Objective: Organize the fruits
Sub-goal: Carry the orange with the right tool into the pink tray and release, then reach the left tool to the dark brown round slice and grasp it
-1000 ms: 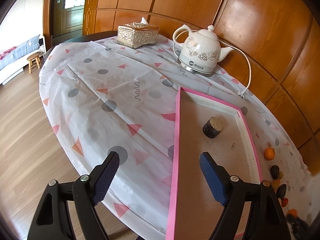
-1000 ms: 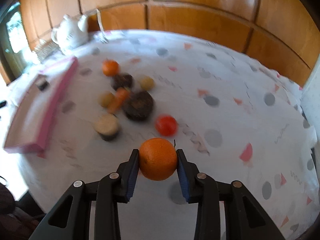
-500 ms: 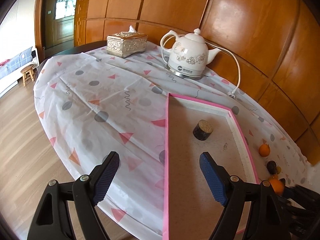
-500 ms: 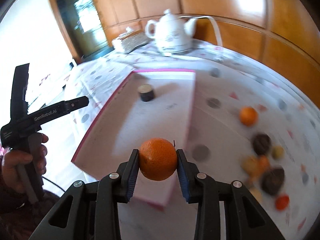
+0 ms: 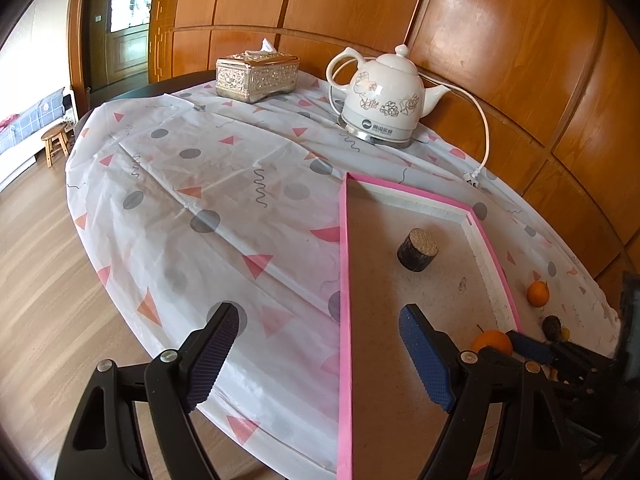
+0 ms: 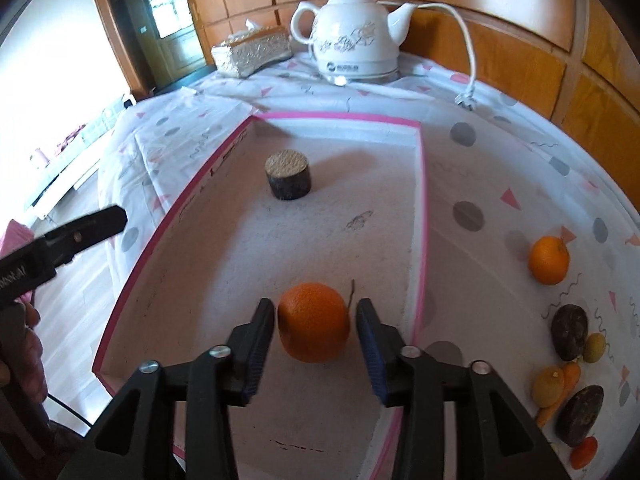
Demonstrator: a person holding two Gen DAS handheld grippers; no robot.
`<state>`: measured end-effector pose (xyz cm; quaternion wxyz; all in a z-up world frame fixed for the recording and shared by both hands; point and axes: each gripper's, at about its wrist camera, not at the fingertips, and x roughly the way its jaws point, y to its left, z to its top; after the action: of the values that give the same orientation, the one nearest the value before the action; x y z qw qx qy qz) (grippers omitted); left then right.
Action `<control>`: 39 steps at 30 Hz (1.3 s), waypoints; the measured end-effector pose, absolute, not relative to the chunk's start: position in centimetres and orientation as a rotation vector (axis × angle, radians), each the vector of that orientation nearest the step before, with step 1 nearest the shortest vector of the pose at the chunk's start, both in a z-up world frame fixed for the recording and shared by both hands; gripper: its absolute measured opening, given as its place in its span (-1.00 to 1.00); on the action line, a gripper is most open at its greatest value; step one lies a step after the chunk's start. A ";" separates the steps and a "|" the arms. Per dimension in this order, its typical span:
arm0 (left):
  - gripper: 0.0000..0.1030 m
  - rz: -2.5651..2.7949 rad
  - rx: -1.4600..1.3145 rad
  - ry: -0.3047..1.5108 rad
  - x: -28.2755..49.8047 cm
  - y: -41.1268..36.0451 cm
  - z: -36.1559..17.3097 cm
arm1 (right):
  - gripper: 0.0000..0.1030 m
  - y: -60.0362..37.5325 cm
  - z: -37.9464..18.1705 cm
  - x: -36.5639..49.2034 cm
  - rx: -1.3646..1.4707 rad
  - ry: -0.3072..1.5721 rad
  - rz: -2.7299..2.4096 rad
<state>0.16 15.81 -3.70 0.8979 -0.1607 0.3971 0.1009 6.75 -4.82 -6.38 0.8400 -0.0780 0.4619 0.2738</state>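
Left claw (image 5: 316,356): released, nothing between its pads, over the pink-edged tray's (image 6: 420,200) near left rim. Dark cylinder (image 6: 288,176): in the tray, at 12 o'clock from the large orange (image 6: 314,322). Right claw (image 6: 316,338): jaws just opening, pads off the large orange, which sits between them in the tray. Small orange (image 6: 548,260): on the desk (image 5: 224,200) at 2 o'clock. Mixed fruits (image 6: 570,376): desk, 3 to 4 o'clock.

Shiny wood-panel walls (image 5: 500,60) all round, pale wood floor (image 5: 36,264) — small stool (image 5: 56,142) and a glazed door (image 5: 128,28) letting daylight in.
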 end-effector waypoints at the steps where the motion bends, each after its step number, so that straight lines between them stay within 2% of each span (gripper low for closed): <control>1: 0.61 0.206 -0.330 0.823 0.2 15.7 -3.7 | 0.02 -5.1 -6.1 6.6 -0.150 0.967 0.575; 8: 0.61 0.185 -0.308 0.819 0.2 15.0 -3.3 | 0.11 -7.8 -4.2 5.0 -0.058 0.897 0.521; 19: 0.61 0.105 -0.236 0.815 0.2 12.5 -2.2 | 0.12 -14.3 -3.4 2.1 0.040 0.854 0.378; 39: 0.61 -0.036 -0.138 0.802 0.6 6.8 -0.3 | 0.13 -29.9 -5.9 -2.2 0.191 0.859 -0.089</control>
<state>0.62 6.81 -0.35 0.9182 -0.0673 0.3899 -0.0177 -2.23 -29.95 -5.92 0.9037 0.0926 0.4158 -0.0431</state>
